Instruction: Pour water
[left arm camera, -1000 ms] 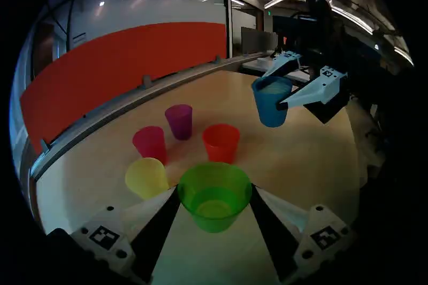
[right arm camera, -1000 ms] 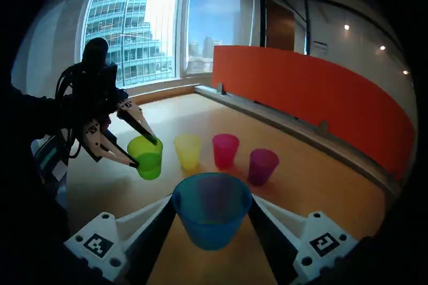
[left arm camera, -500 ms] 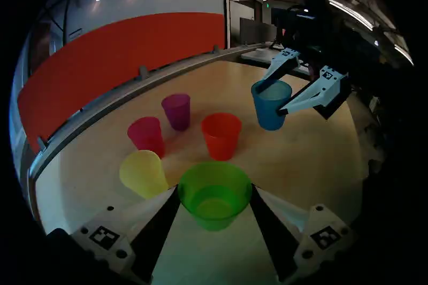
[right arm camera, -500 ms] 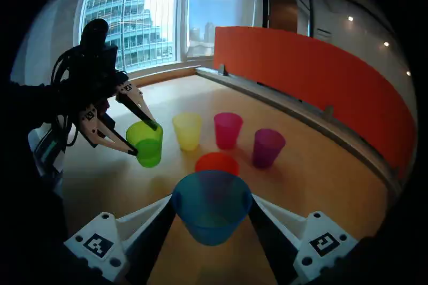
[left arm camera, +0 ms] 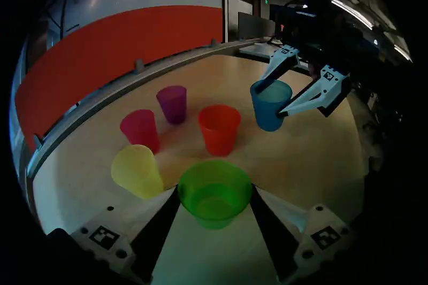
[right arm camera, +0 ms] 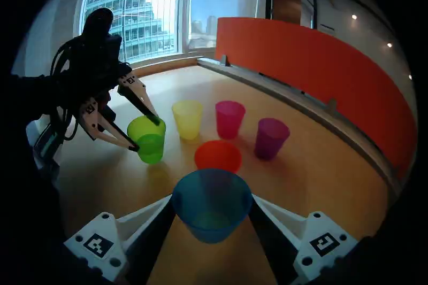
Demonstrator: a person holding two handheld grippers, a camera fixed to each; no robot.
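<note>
The left gripper (left arm camera: 214,191) is clamped on a green cup (left arm camera: 214,194), one finger pressed to each side of it, and the cup sits upright at 6 o'clock in the left gripper view. Its inside shows a paler disc low down. Seen side-on in the right gripper view, its lower half is a darker green, which looks like liquid filling about half of it. The right gripper (right arm camera: 211,202) grips a blue cup (right arm camera: 211,205) the same way, upright at 6 o'clock in its own view. The wall is see-through and I cannot tell how much it holds. In the left gripper view the blue cup is at 1 o'clock from the green one, well apart, with a pale surface showing inside the rim. Four more cups stand upright on the wooden table (left arm camera: 321,146) between the two held ones. An orange cup (left arm camera: 219,127) is at 12 o'clock from the green cup, a yellow cup (left arm camera: 136,170) just beside it at 10 o'clock, a pink cup (left arm camera: 140,130) farther off at 11 o'clock, and a purple cup (left arm camera: 172,103) beyond that. From the blue cup, the orange cup is the nearest, at 12 o'clock, its open mouth showing plain orange inside. What the yellow, pink and purple cups hold cannot be made out.
</note>
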